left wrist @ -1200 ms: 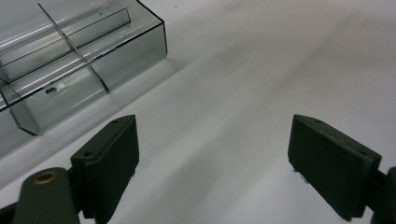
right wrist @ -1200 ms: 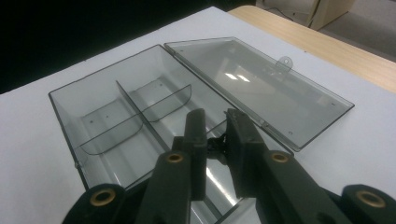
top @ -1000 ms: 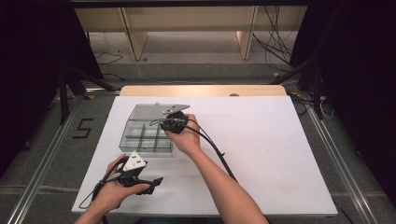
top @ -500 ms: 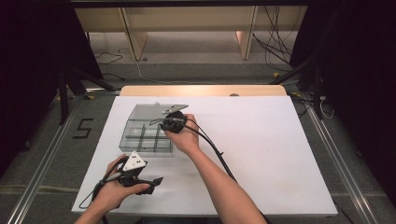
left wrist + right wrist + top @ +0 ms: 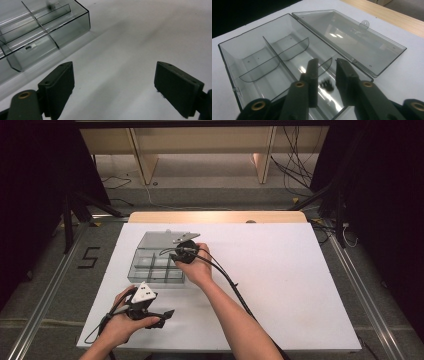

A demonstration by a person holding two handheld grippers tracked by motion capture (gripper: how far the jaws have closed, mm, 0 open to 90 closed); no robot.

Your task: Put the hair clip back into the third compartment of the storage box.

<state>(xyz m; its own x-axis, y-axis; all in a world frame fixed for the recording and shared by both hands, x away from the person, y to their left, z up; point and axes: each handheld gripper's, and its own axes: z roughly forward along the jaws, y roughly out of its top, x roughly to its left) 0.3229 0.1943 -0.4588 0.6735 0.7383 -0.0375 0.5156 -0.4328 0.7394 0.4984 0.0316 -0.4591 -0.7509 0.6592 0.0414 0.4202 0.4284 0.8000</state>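
the right gripper [image 5: 325,75] hangs over the near compartment of the clear divided box [image 5: 247,53], jaws narrowly parted and holding nothing, with a small dark cluster [image 5: 326,84] on the box floor directly below the gap. the box's long axis runs along its flat-open lid [image 5: 352,37]. the left gripper [image 5: 113,87], jaws wide and empty, rests on the white table [image 5: 280,270] just beside the box; the cluster is too small to identify from the high view.

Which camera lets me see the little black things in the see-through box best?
The right gripper view: the small black pieces lie on the floor of a compartment of the clear box, just beyond the right gripper. In the high view the hand covers that spot. The left gripper view shows a box corner, with no pieces visible.
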